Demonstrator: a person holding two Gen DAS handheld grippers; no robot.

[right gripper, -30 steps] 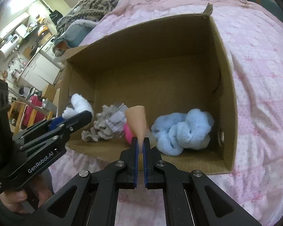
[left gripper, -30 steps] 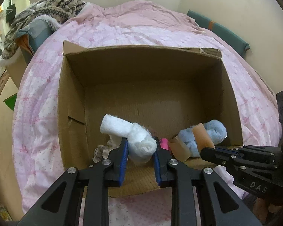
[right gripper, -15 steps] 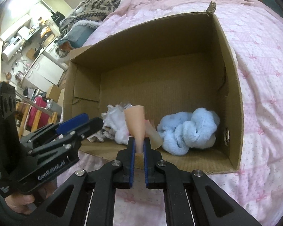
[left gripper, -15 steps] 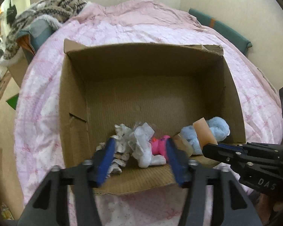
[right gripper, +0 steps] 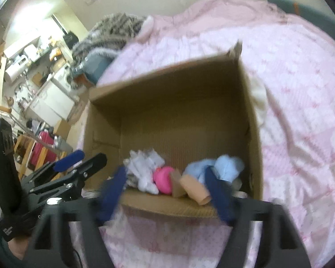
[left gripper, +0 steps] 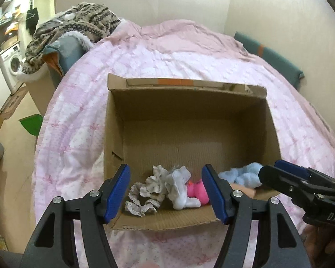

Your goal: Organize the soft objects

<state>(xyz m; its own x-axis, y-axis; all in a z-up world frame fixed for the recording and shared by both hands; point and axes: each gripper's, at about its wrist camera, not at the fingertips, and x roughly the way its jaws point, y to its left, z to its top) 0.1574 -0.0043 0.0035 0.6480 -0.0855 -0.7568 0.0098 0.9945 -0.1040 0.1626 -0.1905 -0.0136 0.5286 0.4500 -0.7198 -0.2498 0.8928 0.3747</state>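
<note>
Socks (left gripper: pixel 179 186) lay low in the box (left gripper: pixel 114 147): light, limp, squashy.
Left tongs (left gripper: pixel 166 195) and right tongs (right gripper: pixel 165 197) were opening, empty; pinch mid-bundle.

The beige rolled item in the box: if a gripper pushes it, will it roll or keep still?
The beige rolled item looks tube-shaped, so it may roll a little. It appears soft and light, probably squashing easily. The pink item beside it could stop it.

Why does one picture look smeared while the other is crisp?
Right wrist view: motion blur smears the box and the blue fingers. Left wrist view: sharp, evenly lit; the fisheye lens bows the bed and darkens the corners.
</note>
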